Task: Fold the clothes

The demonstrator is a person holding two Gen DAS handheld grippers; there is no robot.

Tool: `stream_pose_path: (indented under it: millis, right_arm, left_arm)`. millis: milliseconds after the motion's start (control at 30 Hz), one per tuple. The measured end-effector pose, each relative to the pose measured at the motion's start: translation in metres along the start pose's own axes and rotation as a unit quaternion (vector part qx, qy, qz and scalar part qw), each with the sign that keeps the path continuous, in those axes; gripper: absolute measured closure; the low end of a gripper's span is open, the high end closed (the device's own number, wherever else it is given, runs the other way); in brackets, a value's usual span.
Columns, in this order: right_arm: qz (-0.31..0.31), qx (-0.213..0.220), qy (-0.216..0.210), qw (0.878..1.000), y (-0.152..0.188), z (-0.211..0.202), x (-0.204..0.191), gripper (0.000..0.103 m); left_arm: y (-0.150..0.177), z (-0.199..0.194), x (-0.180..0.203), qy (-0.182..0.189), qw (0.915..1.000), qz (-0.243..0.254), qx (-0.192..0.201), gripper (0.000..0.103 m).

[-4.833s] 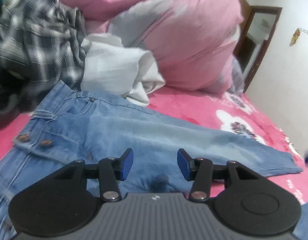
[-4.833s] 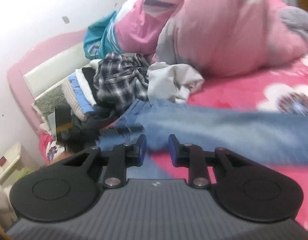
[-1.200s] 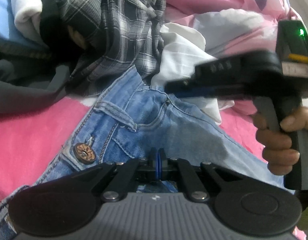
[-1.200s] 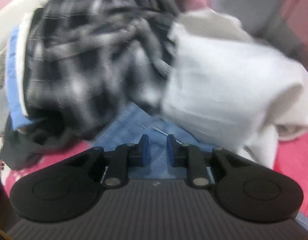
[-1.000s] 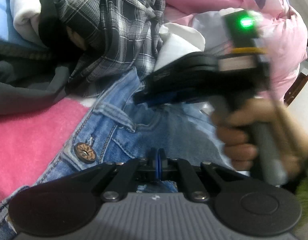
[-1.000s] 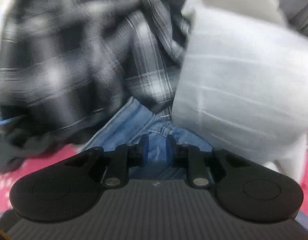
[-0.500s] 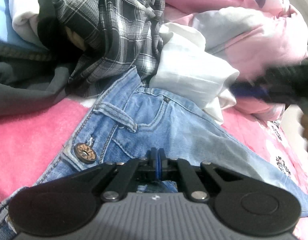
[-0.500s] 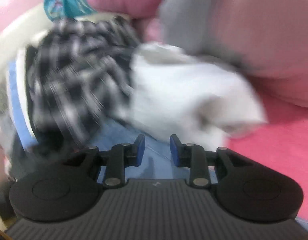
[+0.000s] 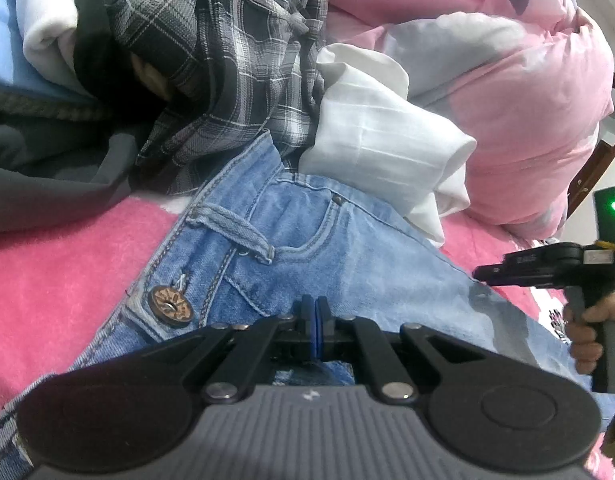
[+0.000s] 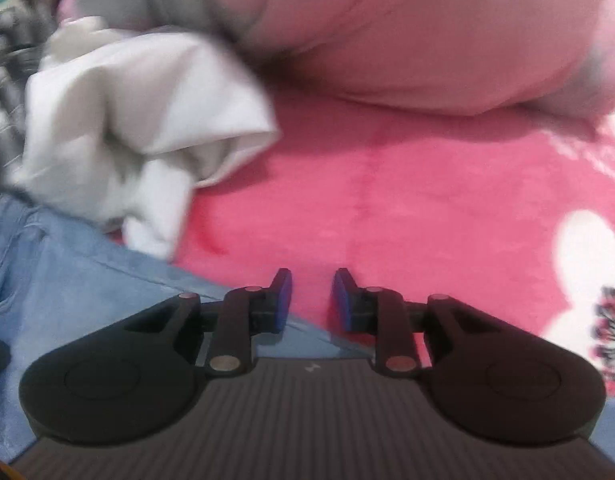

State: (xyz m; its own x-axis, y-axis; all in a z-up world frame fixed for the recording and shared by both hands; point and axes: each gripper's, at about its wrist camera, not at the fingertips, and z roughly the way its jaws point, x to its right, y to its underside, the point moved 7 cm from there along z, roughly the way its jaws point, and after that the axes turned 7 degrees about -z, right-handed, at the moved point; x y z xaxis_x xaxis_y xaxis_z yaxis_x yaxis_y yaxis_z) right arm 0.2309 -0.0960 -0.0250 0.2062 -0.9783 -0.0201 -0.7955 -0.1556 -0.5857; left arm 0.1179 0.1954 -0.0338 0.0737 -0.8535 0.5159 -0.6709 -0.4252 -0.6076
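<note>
Clearly the blue jeans (image 9: 347, 248), spread across the pink bedspread (image 10: 387, 200), are heavy, limp denim — best gripped at waistband or hem. Left gripper (image 9: 315, 330) is clamped on denim below the waistband button; right gripper (image 10: 312, 300) hangs parted, empty.

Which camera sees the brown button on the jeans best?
The left wrist view. The brown button sits sharp and close on the jeans, beside the belt loop. The right wrist view shows only a blurry plain corner of the jeans; no button appears there.
</note>
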Motion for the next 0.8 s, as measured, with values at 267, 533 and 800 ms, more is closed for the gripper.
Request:
stream_pose_path:
  millis: [267, 533, 800]
  right_arm:
    - [0.015, -0.076, -0.063, 0.995, 0.057, -0.035, 0.012, 0.078]
    - [0.109, -0.022, 0.007, 0.994, 0.041, -0.047, 0.069, 0.077]
    - [0.113, -0.063, -0.031, 0.991, 0.097, -0.06, 0.077, 0.077]
  left_arm:
    - [0.001, 0.0, 0.001, -0.001, 1.0, 0.002, -0.001, 0.099]
    - [0.001, 0.0, 0.002, -0.001, 1.0, 0.005, -0.001, 0.099]
    - [0.003, 0.0, 0.006, -0.01, 0.9997, 0.024, 0.004, 0.098]
